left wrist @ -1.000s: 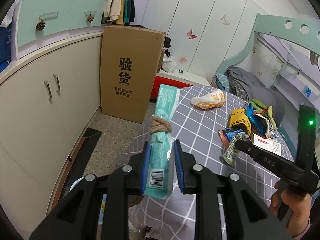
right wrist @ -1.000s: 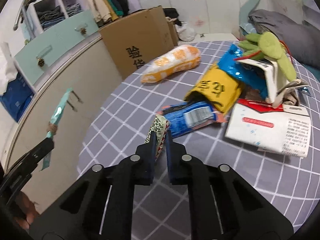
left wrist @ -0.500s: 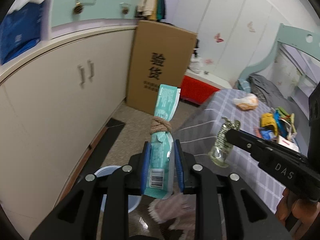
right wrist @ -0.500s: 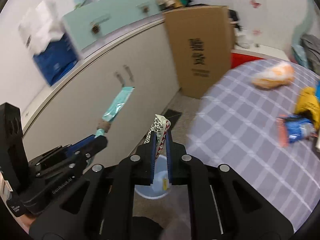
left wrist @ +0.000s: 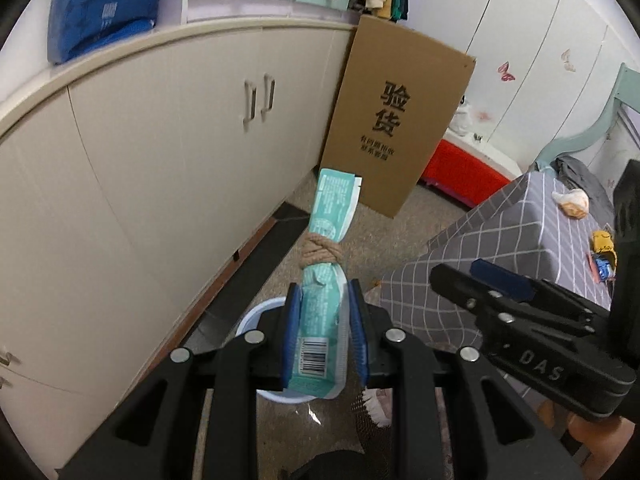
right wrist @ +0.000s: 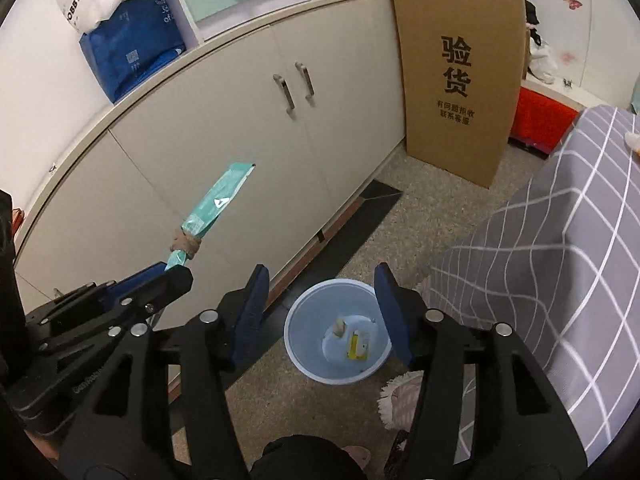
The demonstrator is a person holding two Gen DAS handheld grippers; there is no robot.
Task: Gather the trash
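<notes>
Right gripper (right wrist: 320, 316): jaws have just sprung apart over the blue bin (right wrist: 298, 354), nothing between them (its checked wrapper is gone, probably dropped inside).
Left gripper (left wrist: 324, 330): clamped on the teal knotted wrapper (left wrist: 326, 276), above the bin.
Next: release it too.

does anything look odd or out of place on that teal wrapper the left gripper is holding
Yes. The teal wrapper, pinched in the left gripper, has a tan knotted band tied around its middle, which looks unusual for trash. Otherwise it is intact, and it hangs above the blue bin.
</notes>
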